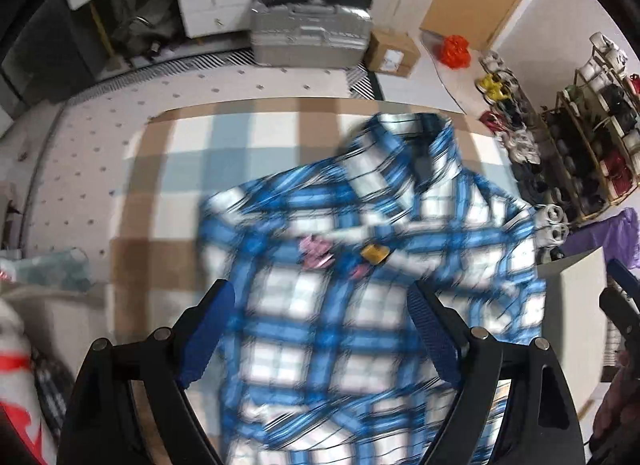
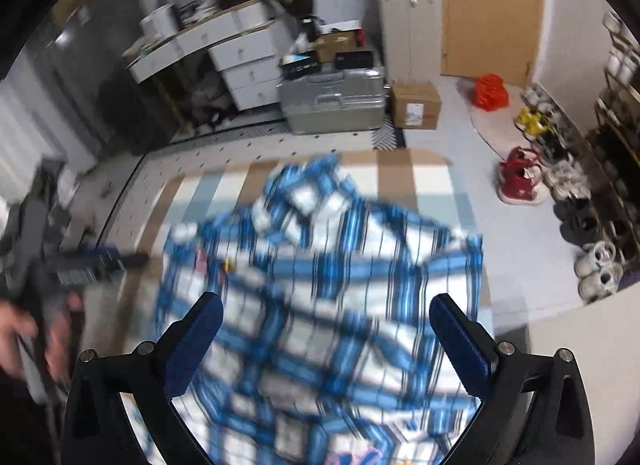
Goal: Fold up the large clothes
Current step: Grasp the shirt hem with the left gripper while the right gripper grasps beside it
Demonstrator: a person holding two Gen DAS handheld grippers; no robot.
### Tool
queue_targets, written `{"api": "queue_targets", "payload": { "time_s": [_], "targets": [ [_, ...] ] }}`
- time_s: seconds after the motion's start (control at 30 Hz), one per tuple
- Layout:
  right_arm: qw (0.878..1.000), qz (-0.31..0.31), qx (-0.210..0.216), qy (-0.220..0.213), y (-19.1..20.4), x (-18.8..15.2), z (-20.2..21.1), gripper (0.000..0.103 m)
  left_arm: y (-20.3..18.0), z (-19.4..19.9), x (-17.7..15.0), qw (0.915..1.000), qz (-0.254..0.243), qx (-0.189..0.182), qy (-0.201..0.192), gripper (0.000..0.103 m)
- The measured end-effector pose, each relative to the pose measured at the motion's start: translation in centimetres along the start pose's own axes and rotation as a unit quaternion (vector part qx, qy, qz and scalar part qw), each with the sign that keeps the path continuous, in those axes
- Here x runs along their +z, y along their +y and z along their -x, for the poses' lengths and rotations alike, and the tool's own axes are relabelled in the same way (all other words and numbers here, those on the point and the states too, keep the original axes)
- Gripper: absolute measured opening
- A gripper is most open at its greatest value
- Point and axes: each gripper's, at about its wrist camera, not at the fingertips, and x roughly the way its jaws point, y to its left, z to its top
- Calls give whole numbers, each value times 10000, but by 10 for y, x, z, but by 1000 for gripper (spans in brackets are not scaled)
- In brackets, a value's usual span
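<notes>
- Checkered cloth [image 1: 168, 169] in beige, white and pale blue covers the desk.
- Blue and white plaid shirt [image 1: 360, 285] lies on the cloth, collar toward the far edge, blurred in both views.
- Left tongs [image 1: 320, 329] stand wide open above the shirt, holding nothing.
- Right tongs [image 2: 326, 339] are also wide open and empty.
</notes>
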Motion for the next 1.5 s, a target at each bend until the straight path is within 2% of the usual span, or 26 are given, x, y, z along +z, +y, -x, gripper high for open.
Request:
{"api": "queue_targets", "payload": {
  "time_s": [0.13,0.2,0.33,0.43,0.5,0.57,0.67,0.77,0.9,1.1,1.17,1.27,1.33,1.37,1.43,1.5],
  "targets": [
    [9994,-359,16,25,-15,49,-24,103,-22,-41,50,9994,161,-252,167,85],
    [9987,-494,27,88,-25,71,-53,103,-23,-68,76,9996,103,-133,243,85],
    [9972,-635,-199,336,-44,94,-107,103,-24,-106,108,9991,128,-149,375,85],
    [9964,-634,-385,422,-53,108,-136,103,-22,-122,115,9980,290,-260,500,84],
    [9969,-591,-350,394,-57,114,-149,103,-26,-136,117,9983,78,-97,569,72],
    [9963,-588,-416,459,-60,114,-163,103,-31,-141,116,9977,-65,-97,666,29],
    [9959,-605,-409,530,-62,110,-177,103,-27,-147,115,9969,4,-55,789,2],
    [9955,-661,-301,605,-61,105,-188,103,-16,-128,111,9978,279,-399,440,0],
    [9944,-577,-155,871,-48,102,-198,103,-13,-103,95,9985,187,-524,1,0],
    [9912,146,-564,1186,-15,95,-211,103,-5,-85,75,9976,178,-629,-223,0],
    [9879,449,-786,1258,-7,90,-218,97,-2,-83,72,9969,154,-728,-265,0],
    [9813,699,-1037,1460,-4,81,-234,78,-1,-95,77,9967,194,-764,-208,0],
    [9788,630,-1078,1626,-8,74,-244,43,-2,-101,80,9965,206,-787,-171,0],
    [9770,630,-1096,1716,-10,70,-250,36,-2,-102,80,9966,193,-777,-185,0],
    [9739,820,-1295,1676,-10,63,-253,14,-3,-102,80,9969,199,-730,-200,0],
    [9773,867,-1329,1403,-13,60,-243,9,0,-97,80,9966,299,-716,-281,0]
  ]
}}
